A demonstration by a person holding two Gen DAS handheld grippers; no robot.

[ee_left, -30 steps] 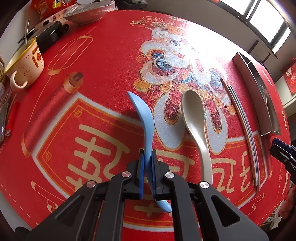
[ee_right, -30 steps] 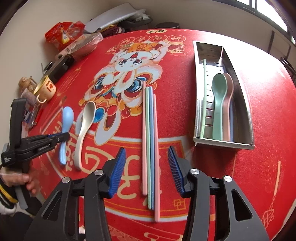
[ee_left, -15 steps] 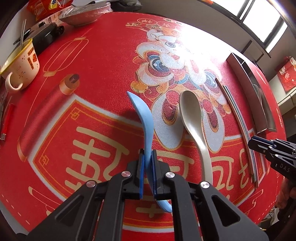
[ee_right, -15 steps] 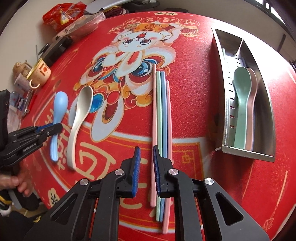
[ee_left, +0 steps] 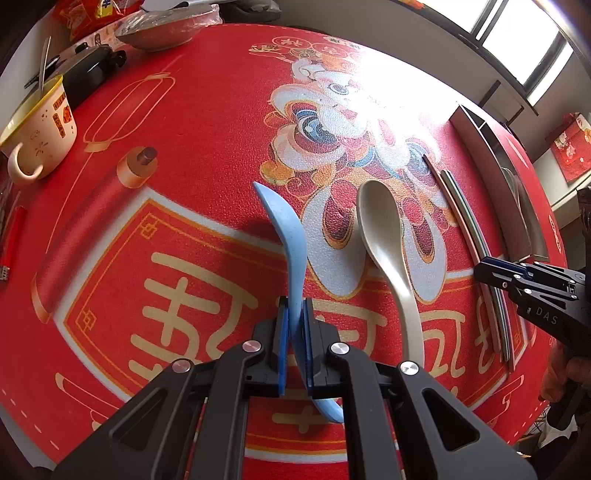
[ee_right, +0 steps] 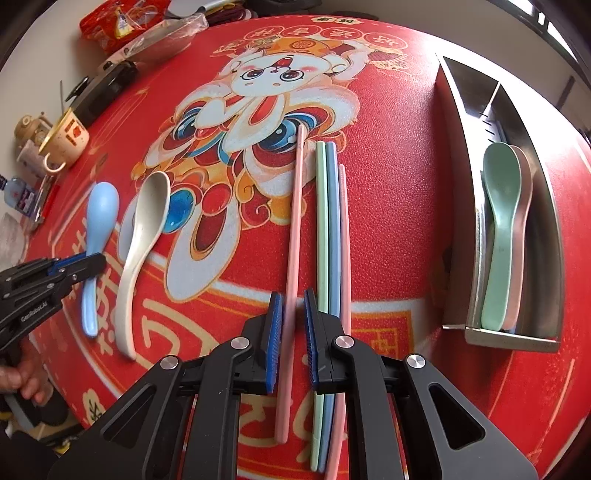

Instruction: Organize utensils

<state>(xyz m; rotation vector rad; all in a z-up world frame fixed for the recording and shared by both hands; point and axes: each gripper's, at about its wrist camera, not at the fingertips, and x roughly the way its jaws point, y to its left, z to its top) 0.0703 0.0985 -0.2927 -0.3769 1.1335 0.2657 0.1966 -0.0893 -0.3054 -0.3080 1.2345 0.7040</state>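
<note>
My left gripper (ee_left: pixel 294 314) is shut on the handle of a light blue spoon (ee_left: pixel 288 236), bowl end pointing away over the red mat. A cream spoon (ee_left: pixel 384 236) lies on the mat just right of it. In the right wrist view my right gripper (ee_right: pixel 293 310) has its pads nearly closed around a pink chopstick (ee_right: pixel 293 229), with a small gap still showing. Green, blue and pink chopsticks (ee_right: pixel 332 229) lie just right of it. A steel tray (ee_right: pixel 546 221) at the right holds a green spoon (ee_right: pixel 500 206) and a pink spoon.
A cream mug (ee_left: pixel 40 125) stands at the left edge, with a black case (ee_left: pixel 92 74), a covered bowl (ee_left: pixel 166 29) and snack packets behind it. The left gripper also shows in the right wrist view (ee_right: pixel 85 264).
My right gripper went from wide open to nearly closed and moved onto the leftmost pink chopstick, which now lies apart from the others. The left gripper keeps its hold on the blue spoon.
</note>
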